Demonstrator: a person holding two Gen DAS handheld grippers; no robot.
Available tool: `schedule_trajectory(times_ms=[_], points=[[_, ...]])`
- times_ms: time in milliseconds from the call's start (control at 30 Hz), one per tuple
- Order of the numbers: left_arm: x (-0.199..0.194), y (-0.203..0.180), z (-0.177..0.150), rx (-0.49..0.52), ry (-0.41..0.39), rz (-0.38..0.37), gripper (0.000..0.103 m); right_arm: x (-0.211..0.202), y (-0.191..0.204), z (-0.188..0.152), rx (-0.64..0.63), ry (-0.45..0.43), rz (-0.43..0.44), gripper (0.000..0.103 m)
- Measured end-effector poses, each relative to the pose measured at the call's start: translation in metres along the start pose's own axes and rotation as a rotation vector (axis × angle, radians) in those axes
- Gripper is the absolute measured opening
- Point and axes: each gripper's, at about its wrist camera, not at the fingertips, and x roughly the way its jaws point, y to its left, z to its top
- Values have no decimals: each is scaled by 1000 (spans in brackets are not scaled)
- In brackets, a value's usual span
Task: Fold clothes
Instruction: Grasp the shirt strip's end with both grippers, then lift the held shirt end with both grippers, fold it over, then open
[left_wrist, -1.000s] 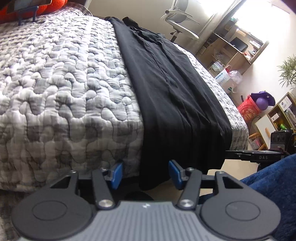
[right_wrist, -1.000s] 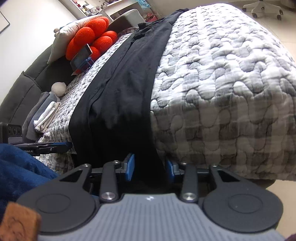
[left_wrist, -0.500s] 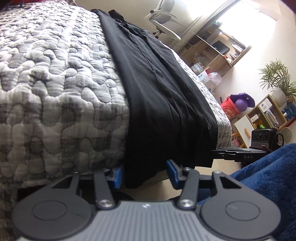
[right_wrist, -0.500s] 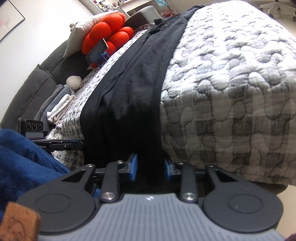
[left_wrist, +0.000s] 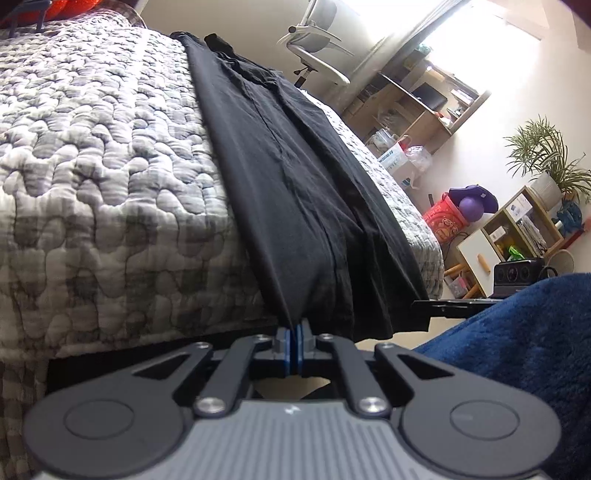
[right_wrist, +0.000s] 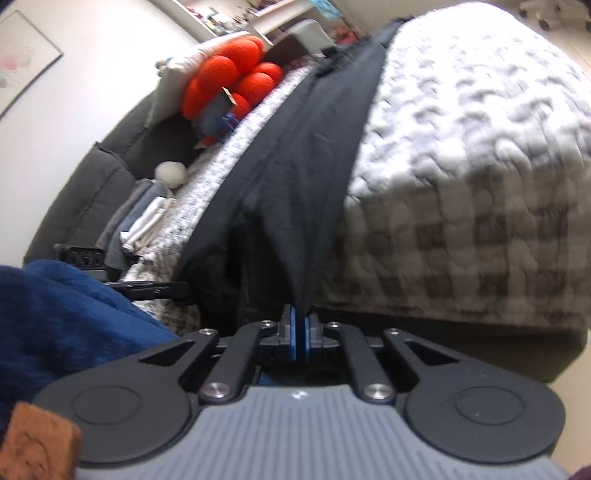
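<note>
A long black garment (left_wrist: 295, 177) lies in a strip across the grey quilted bed (left_wrist: 110, 166), and its end hangs over the near edge. My left gripper (left_wrist: 294, 332) is shut on the left corner of that hanging hem, and the cloth pulls taut up from the pads. In the right wrist view the same garment (right_wrist: 306, 158) runs away over the quilt (right_wrist: 461, 147). The jaws of my right gripper (right_wrist: 300, 317) are closing, and the hem's right corner is pinched between the blue pads.
A white office chair (left_wrist: 317, 33), a wooden desk with shelves (left_wrist: 424, 99), a potted plant (left_wrist: 546, 158) and a red bag (left_wrist: 443, 221) stand beyond the bed. Orange cushions (right_wrist: 229, 77) and folded clothes (right_wrist: 144, 221) sit at its head. A blue fleece sleeve (left_wrist: 535, 350) is close by.
Both grippers have gone from open, with their fingers either side of the hanging hem, to closed on it. The cloth now pulls taut towards each gripper.
</note>
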Motion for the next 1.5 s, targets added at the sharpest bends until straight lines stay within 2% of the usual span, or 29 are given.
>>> schedule_trajectory(times_ms=[200,333,367,433,567,667,833,1000,1100,1500], points=[[-9,-7,5,-6,-25,-15,3,-17,15,5,1,-86,80,7],[-8,-11,20,-23,-37,-25,3,-7,12,12,-1,-36,19,7],[-13,-13,26,-32,-54,-31,3,-5,12,14,2,-28,15,7],[-21,-18,40,-39,-83,-33,3,-11,20,23,-12,-67,51,7],[-36,-31,70,-32,-133,-15,3,-28,38,53,-46,-150,86,7],[-42,-36,95,-45,-173,-11,3,-34,49,80,-59,-200,82,7],[-38,-37,141,-52,-232,46,3,-34,53,125,-20,-264,69,7],[-15,-22,185,-100,-256,92,3,-9,30,176,108,-286,47,8],[1,-16,207,-112,-250,109,3,11,14,200,175,-259,40,8],[40,18,302,-188,-296,98,3,45,-22,284,242,-268,38,8]])
